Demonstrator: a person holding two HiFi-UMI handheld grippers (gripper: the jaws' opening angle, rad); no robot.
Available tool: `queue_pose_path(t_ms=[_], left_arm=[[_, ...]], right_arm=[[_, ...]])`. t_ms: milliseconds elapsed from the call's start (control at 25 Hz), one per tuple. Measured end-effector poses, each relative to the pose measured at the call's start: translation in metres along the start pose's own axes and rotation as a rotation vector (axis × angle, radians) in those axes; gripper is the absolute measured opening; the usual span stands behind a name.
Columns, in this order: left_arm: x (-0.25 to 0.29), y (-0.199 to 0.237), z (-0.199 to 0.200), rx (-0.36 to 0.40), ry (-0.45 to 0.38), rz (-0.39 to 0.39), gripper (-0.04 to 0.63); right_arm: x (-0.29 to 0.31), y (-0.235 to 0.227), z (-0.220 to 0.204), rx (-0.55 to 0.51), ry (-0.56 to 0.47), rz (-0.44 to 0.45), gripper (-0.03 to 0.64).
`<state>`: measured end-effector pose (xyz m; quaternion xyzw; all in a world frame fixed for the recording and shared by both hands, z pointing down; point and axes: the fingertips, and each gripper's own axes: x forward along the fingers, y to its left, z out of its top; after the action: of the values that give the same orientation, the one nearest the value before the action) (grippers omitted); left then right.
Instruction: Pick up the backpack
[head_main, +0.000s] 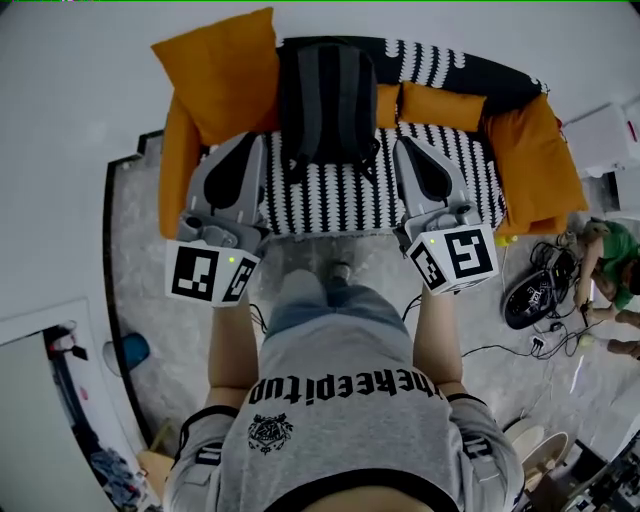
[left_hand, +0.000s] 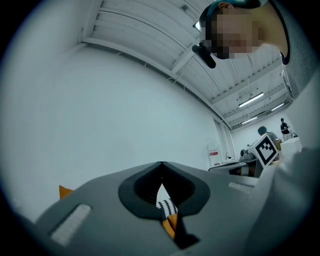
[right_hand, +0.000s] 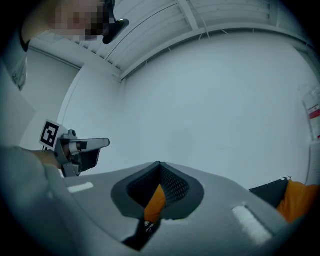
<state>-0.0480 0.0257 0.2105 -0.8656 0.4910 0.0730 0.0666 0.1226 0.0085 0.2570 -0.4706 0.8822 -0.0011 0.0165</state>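
A dark grey and black backpack (head_main: 327, 100) stands upright against the back of a black-and-white patterned sofa (head_main: 340, 195). My left gripper (head_main: 256, 138) is held just left of the backpack's lower part, and my right gripper (head_main: 403, 142) just right of it; neither touches it. Both point at the sofa with jaws closed tip to tip and nothing between them. In the left gripper view the jaw tips (left_hand: 161, 163) meet against the white wall, and a strip of sofa pattern and orange shows through the slot behind them. The right gripper view shows its tips (right_hand: 159, 163) meeting likewise.
Orange cushions (head_main: 225, 70) (head_main: 540, 160) flank the sofa, with a smaller one (head_main: 440, 105) behind. A person (head_main: 605, 260) sits on the floor at right beside cables and a black bag (head_main: 535, 295). My own legs (head_main: 320, 300) stand before the sofa.
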Motion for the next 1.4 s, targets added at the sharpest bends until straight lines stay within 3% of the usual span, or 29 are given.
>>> queue_pose_path(t_ms=[520, 1400], left_arm=[[0.04, 0.029, -0.029, -0.016, 0.059, -0.004, 0.015], [0.151, 0.137, -0.062, -0.024, 0.082, -0.149, 0.015]], right_arm=[[0.045, -0.032, -0.021, 0.042, 0.041, -0.016, 0.002], [0.178, -0.077, -0.03, 0.041, 0.058, -0.152, 0.002]])
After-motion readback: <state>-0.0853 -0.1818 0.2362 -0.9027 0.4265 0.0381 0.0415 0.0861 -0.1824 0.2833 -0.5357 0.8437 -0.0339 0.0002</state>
